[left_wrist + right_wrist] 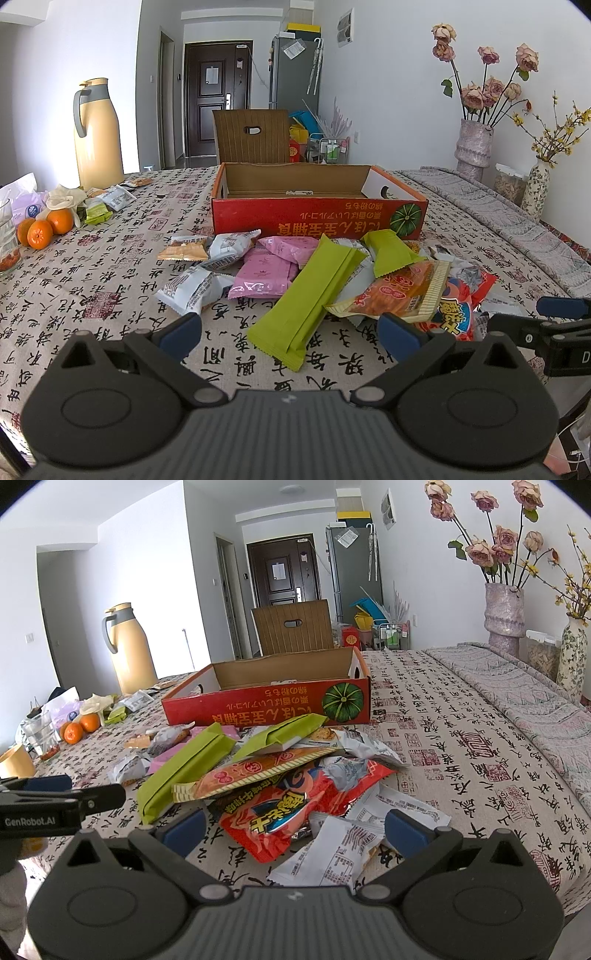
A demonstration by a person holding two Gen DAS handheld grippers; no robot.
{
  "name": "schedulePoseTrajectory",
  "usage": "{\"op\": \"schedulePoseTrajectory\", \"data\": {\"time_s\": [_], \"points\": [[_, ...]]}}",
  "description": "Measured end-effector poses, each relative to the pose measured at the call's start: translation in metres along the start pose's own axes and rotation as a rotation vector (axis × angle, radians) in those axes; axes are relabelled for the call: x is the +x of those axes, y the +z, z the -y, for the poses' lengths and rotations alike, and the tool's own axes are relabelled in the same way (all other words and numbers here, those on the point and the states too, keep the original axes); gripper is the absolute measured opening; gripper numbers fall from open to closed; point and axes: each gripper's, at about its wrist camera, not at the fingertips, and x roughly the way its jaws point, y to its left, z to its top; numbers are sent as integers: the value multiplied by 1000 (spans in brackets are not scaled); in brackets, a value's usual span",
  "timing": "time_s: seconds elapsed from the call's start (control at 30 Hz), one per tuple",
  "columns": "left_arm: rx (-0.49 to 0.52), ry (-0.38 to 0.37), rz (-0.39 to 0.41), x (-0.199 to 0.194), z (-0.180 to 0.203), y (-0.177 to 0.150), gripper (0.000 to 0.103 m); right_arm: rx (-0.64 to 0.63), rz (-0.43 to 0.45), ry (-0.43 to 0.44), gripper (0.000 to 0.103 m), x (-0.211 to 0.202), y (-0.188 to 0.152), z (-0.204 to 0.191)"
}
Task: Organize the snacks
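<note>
I hold my left tool (290,334) and right tool (295,829) wide, both empty. The snacks (280,775) lie piled on the worktop (461,738), just before the red box (317,218). Bags overlap, so I might grab two, and slippery ones could slide away.

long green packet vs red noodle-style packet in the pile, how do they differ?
The long green packet is plain, matte and narrow; the red packet is glossy, wider and covered in printed graphics. The green packet lies at the pile's left edge, partly on the bare tablecloth; the red packet sits further right, with an orange packet overlapping it. Both are sealed, lying flat, and outside the red box.
</note>
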Motion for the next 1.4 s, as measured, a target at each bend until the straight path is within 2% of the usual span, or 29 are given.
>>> {"op": "schedulePoseTrajectory", "data": {"time_s": [0.67, 1.07, 1.3, 1.33, 1.37, 1.4], "points": [[1, -1, 1, -1, 1, -1, 103, -1, -1, 0, 103, -2, 1, 0], [-19, 2, -10, 8, -8, -2, 103, -8, -14, 5, 103, 6, -10, 3], [-32, 2, -17, 11, -13, -3, 103, -21, -41, -38, 94, 16, -15, 9], [-33, 1, -18, 11, -13, -3, 103, -20, -43, -45, 88, 17, -16, 11], [-34, 0, -19, 12, -13, -4, 103, -18, -49, -53, 78, 18, -17, 12], [-34, -1, -21, 12, -13, -4, 103, -16, -55, -57, 74, 20, -19, 14]]}}
